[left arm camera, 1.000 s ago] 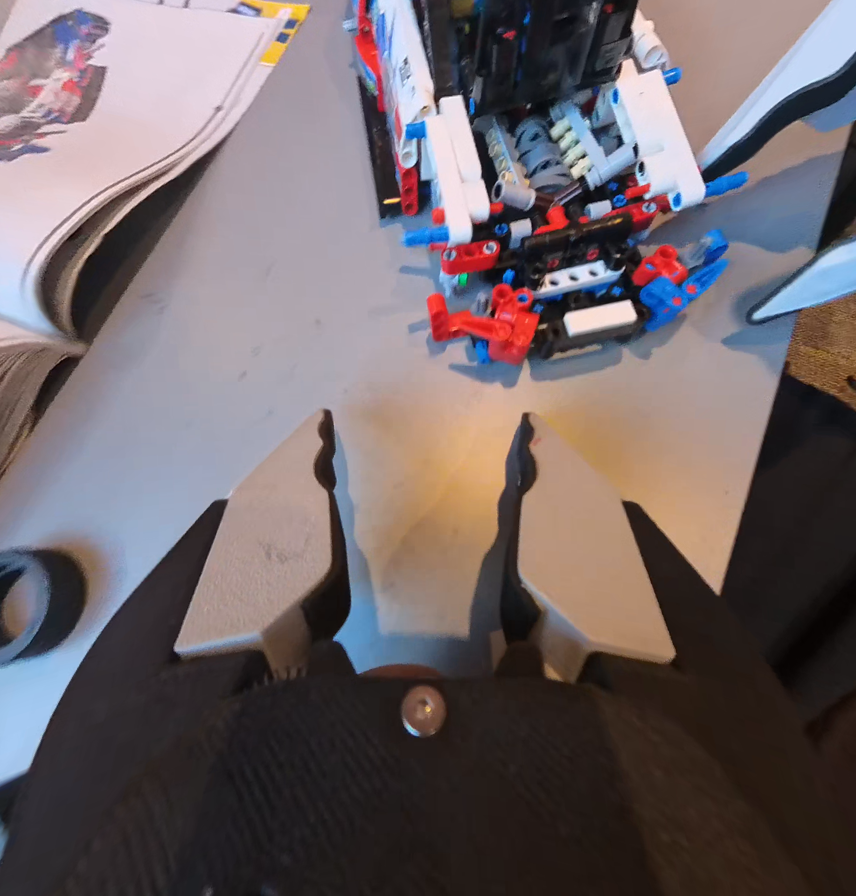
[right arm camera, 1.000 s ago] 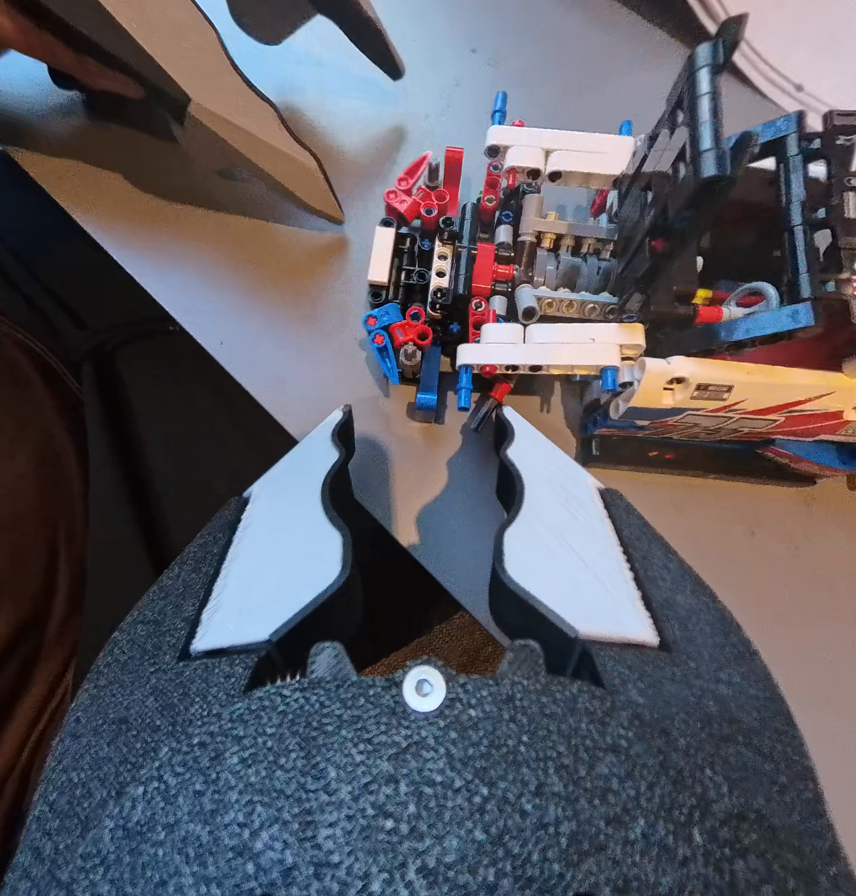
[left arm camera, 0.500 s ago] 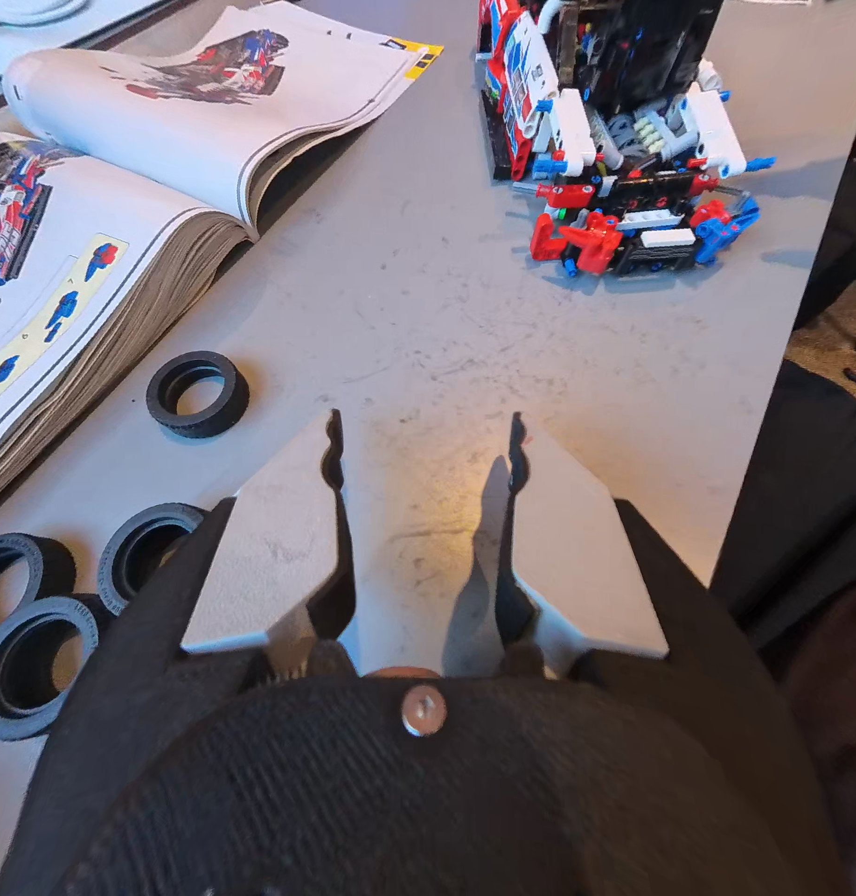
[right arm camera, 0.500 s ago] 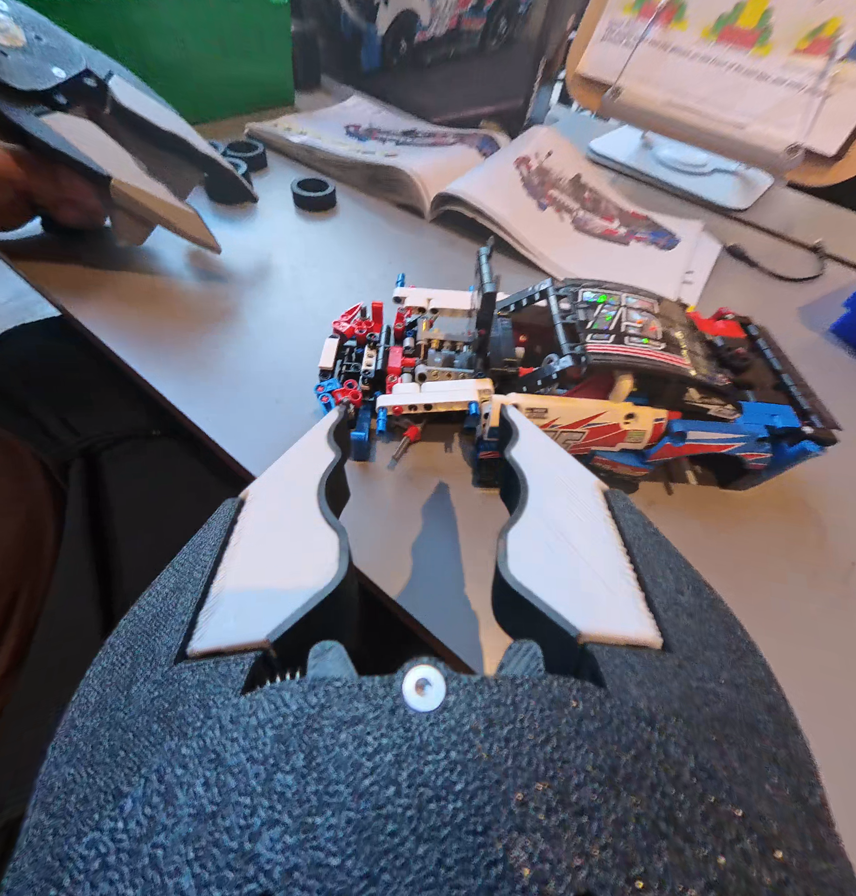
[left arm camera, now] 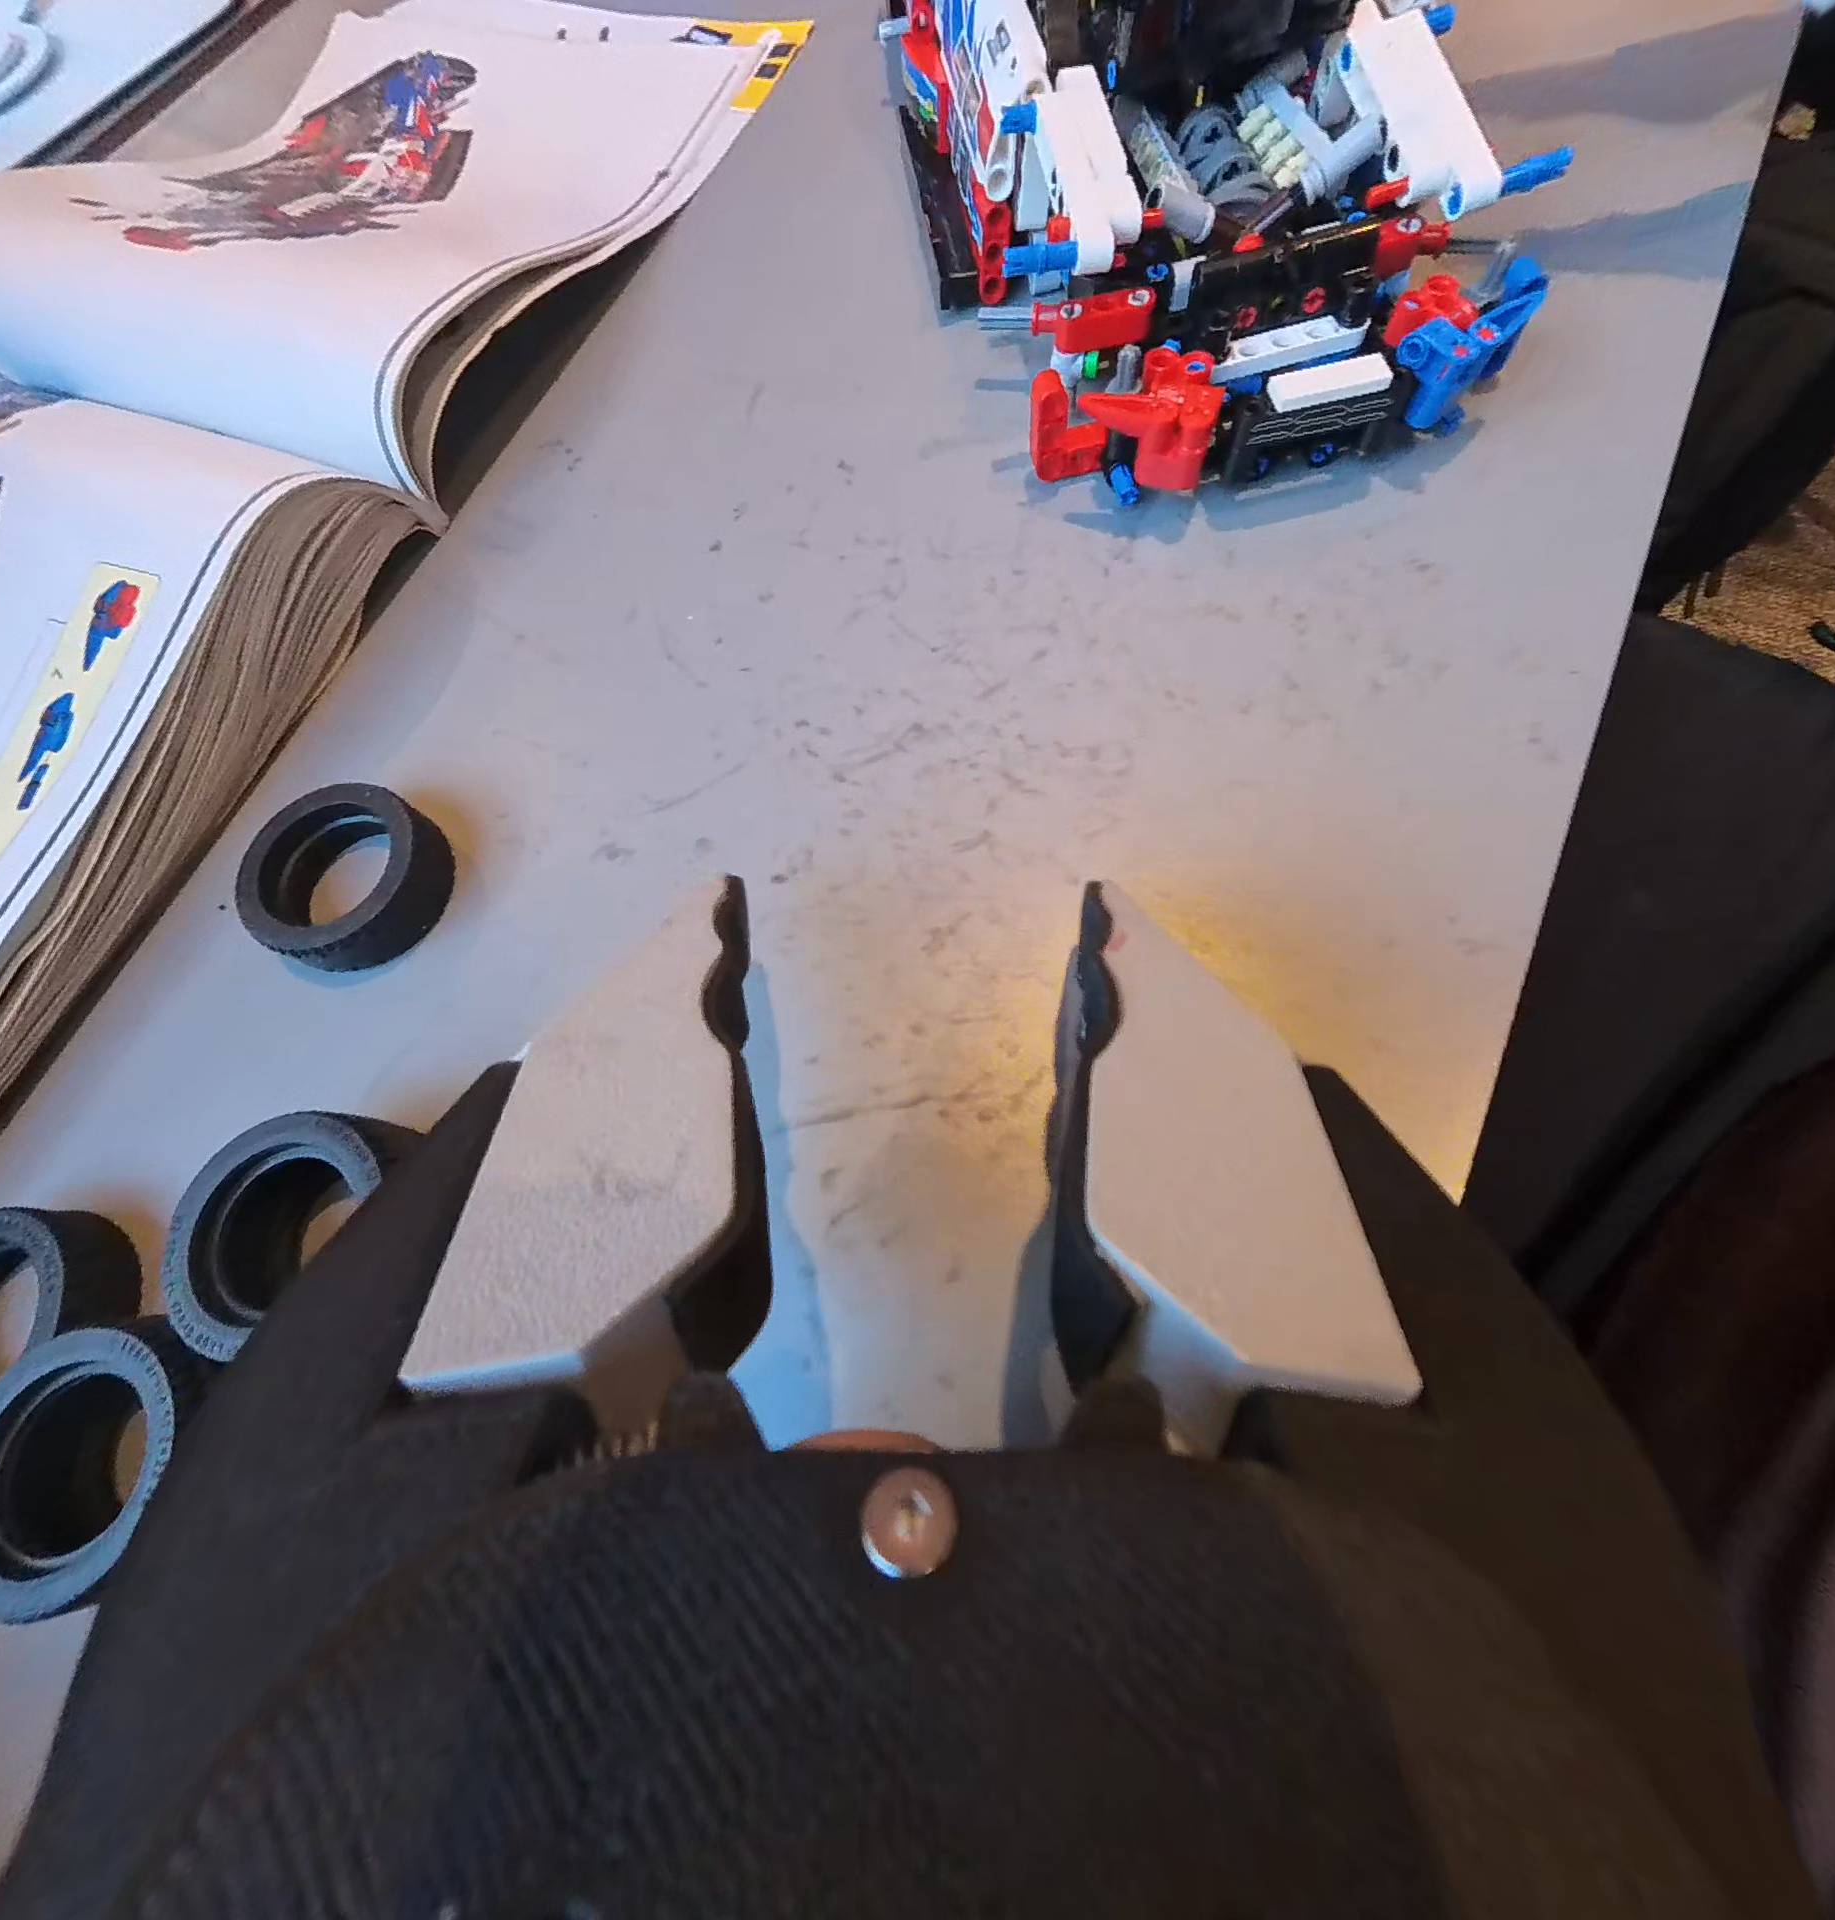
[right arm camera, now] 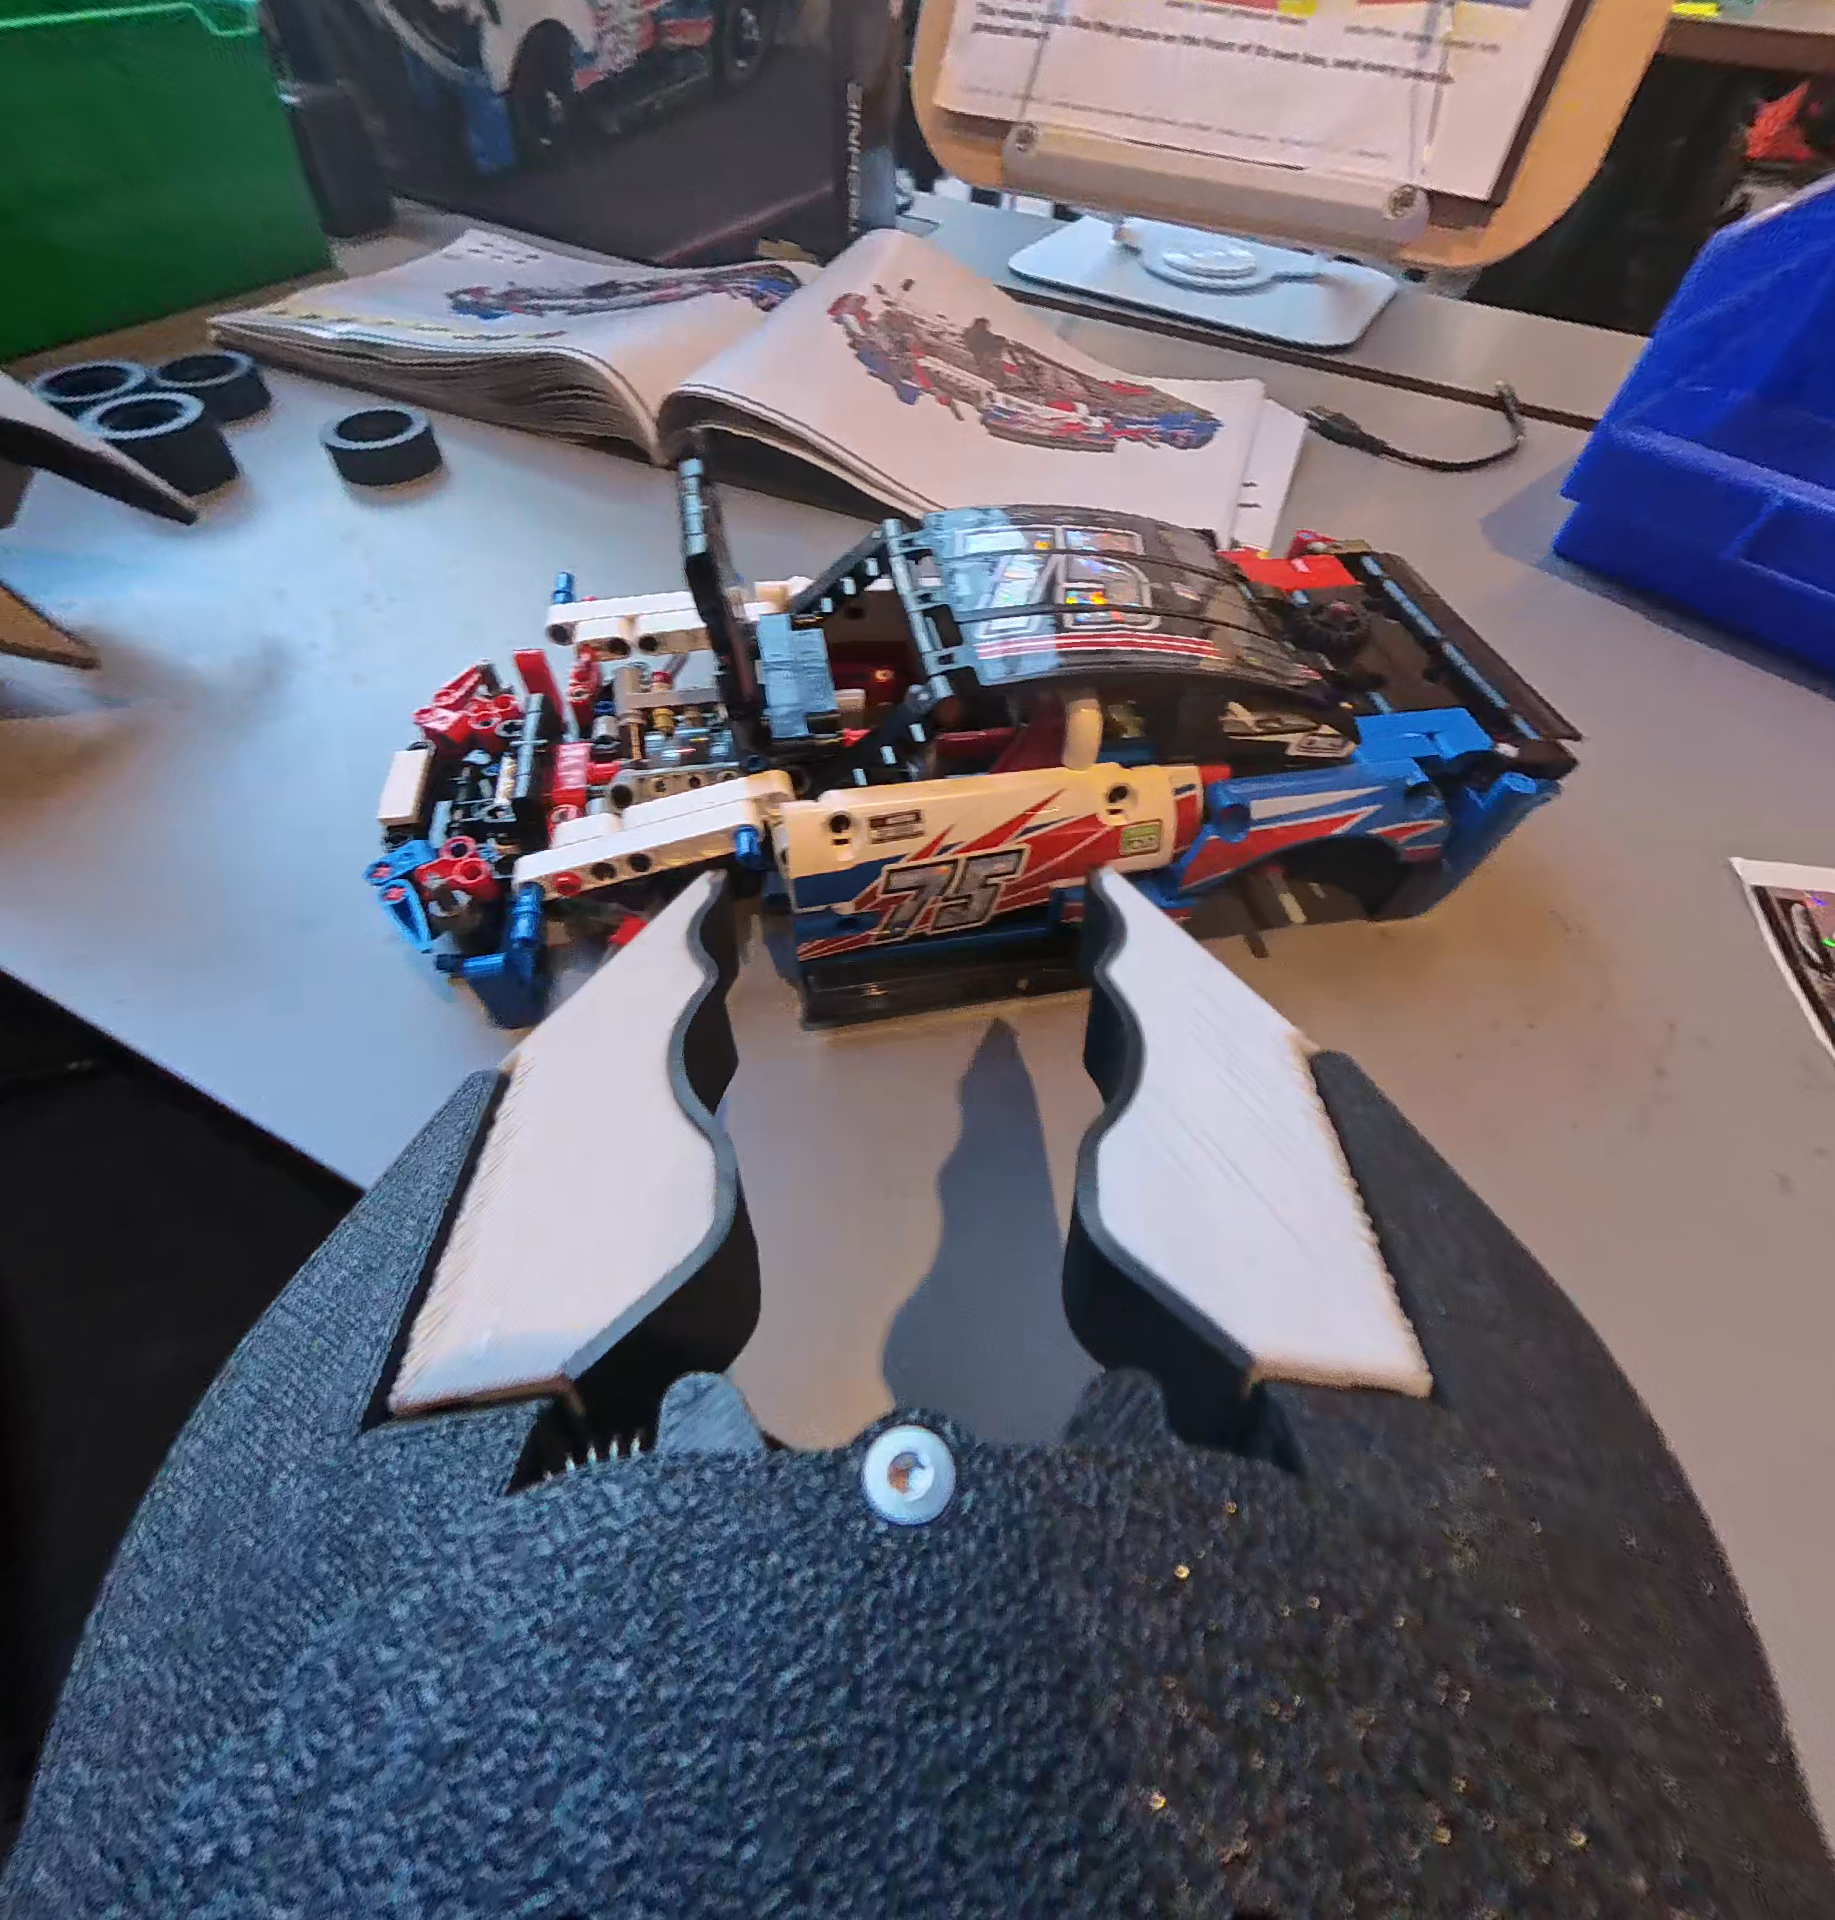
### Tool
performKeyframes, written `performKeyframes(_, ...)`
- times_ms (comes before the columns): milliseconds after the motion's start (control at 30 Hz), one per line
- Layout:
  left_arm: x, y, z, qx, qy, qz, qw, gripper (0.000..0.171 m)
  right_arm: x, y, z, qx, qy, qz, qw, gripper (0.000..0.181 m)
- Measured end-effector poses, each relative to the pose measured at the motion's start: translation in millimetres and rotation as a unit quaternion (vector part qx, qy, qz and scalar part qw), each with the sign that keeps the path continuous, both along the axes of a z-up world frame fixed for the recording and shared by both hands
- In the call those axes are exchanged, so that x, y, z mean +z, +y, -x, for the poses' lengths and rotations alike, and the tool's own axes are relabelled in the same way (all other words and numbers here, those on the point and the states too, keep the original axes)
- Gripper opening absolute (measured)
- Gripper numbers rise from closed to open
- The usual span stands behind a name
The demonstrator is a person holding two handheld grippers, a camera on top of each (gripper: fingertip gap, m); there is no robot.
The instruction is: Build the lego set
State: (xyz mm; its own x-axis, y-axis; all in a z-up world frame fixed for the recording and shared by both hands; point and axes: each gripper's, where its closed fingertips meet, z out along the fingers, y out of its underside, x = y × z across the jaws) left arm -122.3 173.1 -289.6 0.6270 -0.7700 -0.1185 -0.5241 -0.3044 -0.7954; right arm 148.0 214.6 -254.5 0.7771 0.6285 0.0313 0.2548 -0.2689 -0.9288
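The grey table (left arm camera: 892, 644) fills both views, its edge running down the right of the left wrist view, with bare surface mid-frame. The lego car (right arm camera: 996, 769) sits centre frame, near that edge. An open instruction book (right arm camera: 788, 364) lies behind it; a blue bin (right arm camera: 1744, 436), contents unseen, stands upper right. Four black tyres (left arm camera: 347, 878) lie at left. The left gripper (left arm camera: 908, 894) and right gripper (right arm camera: 908, 888) both gape, empty.
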Motion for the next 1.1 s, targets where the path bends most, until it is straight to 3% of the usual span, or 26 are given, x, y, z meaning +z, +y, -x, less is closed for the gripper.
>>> performKeyframes(267,-1,-2,-2,-0.012,0.002,0.005,1.0,0.062,0,17,-29,-0.063,0.044,0.002,0.997,0.075)
performKeyframes(1100,0,17,-4,0.021,-0.003,0.004,1.0,0.059,-18,31,-40,-0.093,0.05,0.041,0.994,0.074)
